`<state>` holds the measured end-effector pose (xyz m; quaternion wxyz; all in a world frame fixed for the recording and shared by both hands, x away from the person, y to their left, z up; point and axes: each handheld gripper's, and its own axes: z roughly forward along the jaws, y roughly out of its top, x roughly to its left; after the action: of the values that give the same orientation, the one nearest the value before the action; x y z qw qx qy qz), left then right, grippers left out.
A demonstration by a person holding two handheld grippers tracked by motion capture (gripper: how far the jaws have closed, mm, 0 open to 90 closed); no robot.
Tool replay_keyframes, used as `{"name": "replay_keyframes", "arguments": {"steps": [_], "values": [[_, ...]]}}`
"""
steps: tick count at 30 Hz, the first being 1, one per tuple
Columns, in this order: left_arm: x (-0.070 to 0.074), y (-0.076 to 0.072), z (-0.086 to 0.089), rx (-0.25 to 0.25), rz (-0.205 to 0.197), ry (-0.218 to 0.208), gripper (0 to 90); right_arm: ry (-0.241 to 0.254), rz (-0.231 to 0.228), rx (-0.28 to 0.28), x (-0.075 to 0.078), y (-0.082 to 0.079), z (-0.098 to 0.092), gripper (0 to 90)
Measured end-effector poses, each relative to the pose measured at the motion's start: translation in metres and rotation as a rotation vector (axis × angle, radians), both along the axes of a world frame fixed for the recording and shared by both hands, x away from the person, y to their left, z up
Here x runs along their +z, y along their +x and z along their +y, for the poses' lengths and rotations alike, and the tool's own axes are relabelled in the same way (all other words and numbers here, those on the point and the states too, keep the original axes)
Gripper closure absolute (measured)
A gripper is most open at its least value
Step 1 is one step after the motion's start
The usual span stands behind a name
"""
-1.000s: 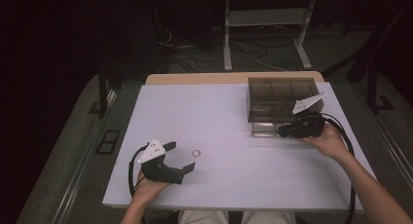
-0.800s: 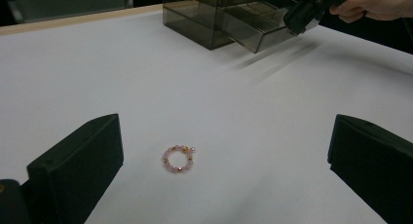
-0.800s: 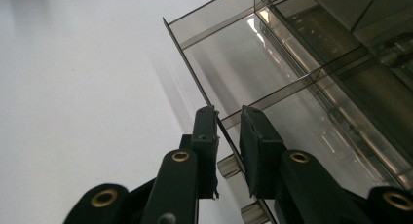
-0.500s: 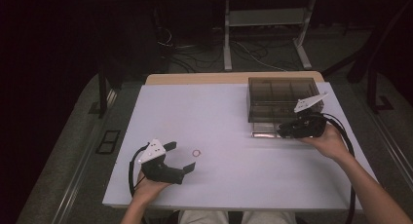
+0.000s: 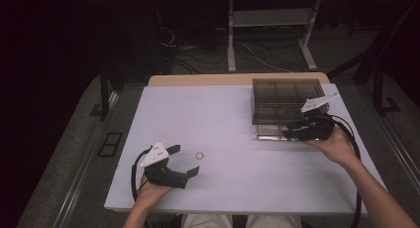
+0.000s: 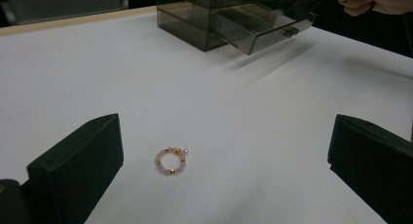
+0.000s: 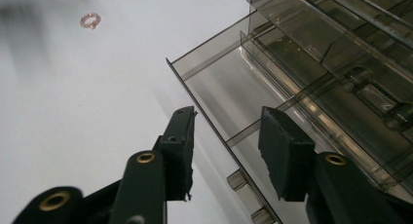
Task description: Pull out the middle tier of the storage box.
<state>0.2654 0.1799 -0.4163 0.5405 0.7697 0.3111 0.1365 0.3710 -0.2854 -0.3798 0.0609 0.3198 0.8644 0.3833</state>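
A smoky clear drawer point(image 7: 229, 92) stands pulled out of its organizer box point(image 5: 285, 101) on the counter point(image 5: 223, 119). The right tongs point(image 7: 226, 136), just opening, straddle its front wall unpressed. The left tongs point(image 5: 185, 161) rest wide around a pink bead ring point(image 6: 171, 161).

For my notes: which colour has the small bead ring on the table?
Pink with gold beads; the bead ring shows best in the left gripper view.

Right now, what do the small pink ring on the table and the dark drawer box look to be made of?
Small pink beaded ring: seemingly glass or plastic beads, glossy, with a few gold-coloured ones strung in a loop.
Smoky see-through drawer box: probably hard acrylic plastic, glossy; its dividers show through the walls, and the pulled-out drawer reflects light along sharp edges.
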Motion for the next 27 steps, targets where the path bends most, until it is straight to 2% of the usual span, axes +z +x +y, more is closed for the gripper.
{"name": "replay_keyframes", "arguments": {"steps": [13,20,23,25,26,27], "values": [[0.001,0.000,-0.002,-0.013,-0.001,-0.001,0.0,0.040,-0.010,-0.045,0.004,-0.015,0.003,42.1],[0.001,0.001,-0.001,-0.016,-0.002,-0.006,0.0,0.105,-0.007,-0.063,0.005,-0.029,0.006,27.9],[0.001,0.000,-0.002,-0.015,-0.002,-0.009,0.0,0.108,-0.004,-0.078,0.004,-0.035,0.008,18.3],[0.001,0.000,-0.002,-0.013,-0.002,-0.011,0.0,0.101,-0.011,-0.094,0.004,-0.039,0.009,17.2],[0.001,0.000,-0.001,-0.013,-0.002,-0.010,0.0,0.106,-0.018,-0.102,0.004,-0.041,0.009,9.2],[0.001,0.000,-0.001,-0.013,-0.002,-0.010,0.0,0.108,-0.020,-0.111,0.003,-0.043,0.009,8.8]]}}
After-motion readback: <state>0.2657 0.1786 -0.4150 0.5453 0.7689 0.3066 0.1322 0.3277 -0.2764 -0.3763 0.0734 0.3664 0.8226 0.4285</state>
